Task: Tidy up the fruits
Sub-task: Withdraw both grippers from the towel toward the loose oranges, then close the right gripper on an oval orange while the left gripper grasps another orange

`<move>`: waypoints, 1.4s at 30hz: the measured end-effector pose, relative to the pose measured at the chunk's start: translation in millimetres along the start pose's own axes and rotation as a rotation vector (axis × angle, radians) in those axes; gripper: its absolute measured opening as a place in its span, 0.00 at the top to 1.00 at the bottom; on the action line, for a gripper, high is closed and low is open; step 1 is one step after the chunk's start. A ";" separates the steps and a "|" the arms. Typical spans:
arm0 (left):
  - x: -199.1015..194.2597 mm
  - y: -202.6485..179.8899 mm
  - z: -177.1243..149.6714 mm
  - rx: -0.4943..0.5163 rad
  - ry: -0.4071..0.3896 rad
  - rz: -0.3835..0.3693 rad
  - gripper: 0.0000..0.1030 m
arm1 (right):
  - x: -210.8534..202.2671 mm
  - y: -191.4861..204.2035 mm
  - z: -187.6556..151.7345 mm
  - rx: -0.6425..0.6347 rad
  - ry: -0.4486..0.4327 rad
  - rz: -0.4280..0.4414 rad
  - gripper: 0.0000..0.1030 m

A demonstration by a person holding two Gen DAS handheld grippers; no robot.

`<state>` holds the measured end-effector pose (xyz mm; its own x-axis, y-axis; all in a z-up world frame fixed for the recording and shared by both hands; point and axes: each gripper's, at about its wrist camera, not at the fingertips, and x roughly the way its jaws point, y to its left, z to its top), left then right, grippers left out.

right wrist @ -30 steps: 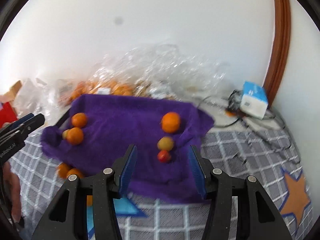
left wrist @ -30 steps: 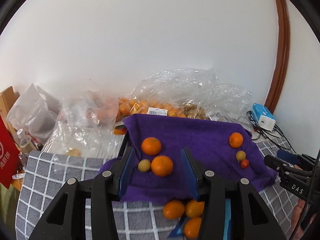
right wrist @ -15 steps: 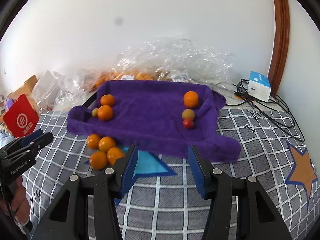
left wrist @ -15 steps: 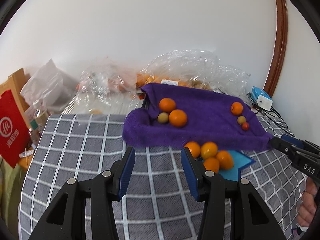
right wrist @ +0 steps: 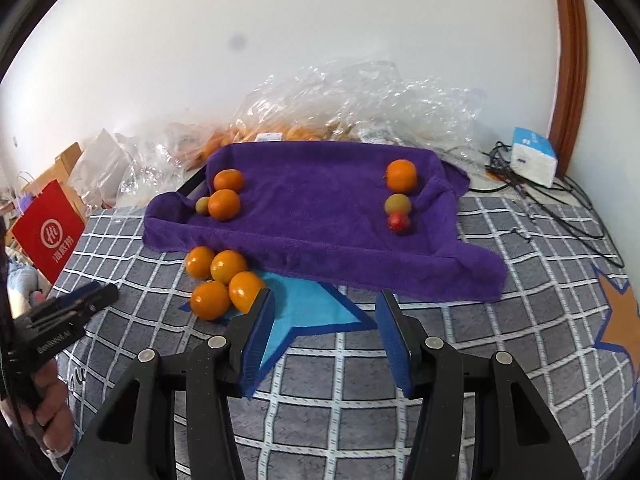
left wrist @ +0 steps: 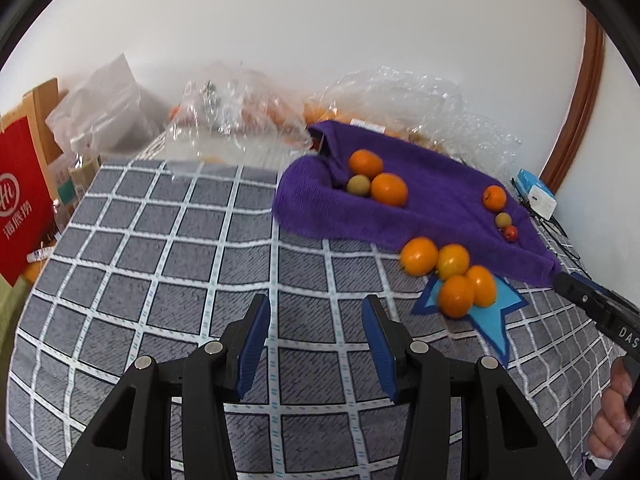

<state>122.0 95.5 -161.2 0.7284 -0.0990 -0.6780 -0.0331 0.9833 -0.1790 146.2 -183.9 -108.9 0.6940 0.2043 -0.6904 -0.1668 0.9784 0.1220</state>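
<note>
Both the left gripper (left wrist: 316, 322) and right gripper (right wrist: 325, 316) are held released, and the oranges (right wrist: 224, 282) ahead-left of the right one could be knocked rolling.

Home room: checked bedspread (right wrist: 500, 320), shopping bag (right wrist: 48, 232), wooden doorframe (right wrist: 568, 60).

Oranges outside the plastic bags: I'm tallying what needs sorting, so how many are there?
7. Two at the purple towel's left end, one at its right end, four clustered on the checkered cloth in front. Others may be hidden.
</note>
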 end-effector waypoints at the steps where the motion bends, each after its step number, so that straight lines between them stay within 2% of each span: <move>1: 3.4 1.4 -1.9 -0.004 0.006 0.003 0.56 | 2.6 1.7 0.6 -0.005 0.002 0.009 0.54; 3: 10.7 3.7 -3.5 -0.013 0.047 0.021 0.54 | 9.3 7.9 1.6 -0.020 0.014 0.026 0.60; 9: 10.1 12.5 -9.9 -0.061 0.051 0.009 0.52 | 29.1 29.1 3.8 -0.085 0.049 0.115 0.61; 14: 12.6 8.1 -9.5 -0.046 0.062 0.014 0.51 | 51.8 44.4 4.4 -0.157 0.107 0.108 0.61; 22: 13.2 8.0 -9.3 -0.046 0.064 0.011 0.51 | 79.9 52.5 4.7 -0.209 0.146 0.085 0.61; 26: 14.6 6.0 -9.6 -0.032 0.067 0.019 0.51 | 87.6 50.9 4.0 -0.197 0.147 0.085 0.68; 34: 15.3 4.0 -10.0 -0.018 0.067 0.024 0.50 | 58.0 19.9 2.3 -0.135 0.091 0.073 0.68; 38: 16.3 4.3 -10.0 -0.014 0.068 0.024 0.50 | 48.6 -10.5 -7.2 -0.085 0.098 0.031 0.68; 42: 17.4 5.1 -9.7 -0.011 0.071 0.015 0.50 | 47.3 -34.6 -16.8 -0.062 0.119 -0.054 0.68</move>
<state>127.8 97.3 -180.8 0.6776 -0.0947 -0.7293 -0.0515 0.9831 -0.1755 173.0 -208.6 -157.7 0.6159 0.1426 -0.7748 -0.1771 0.9834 0.0402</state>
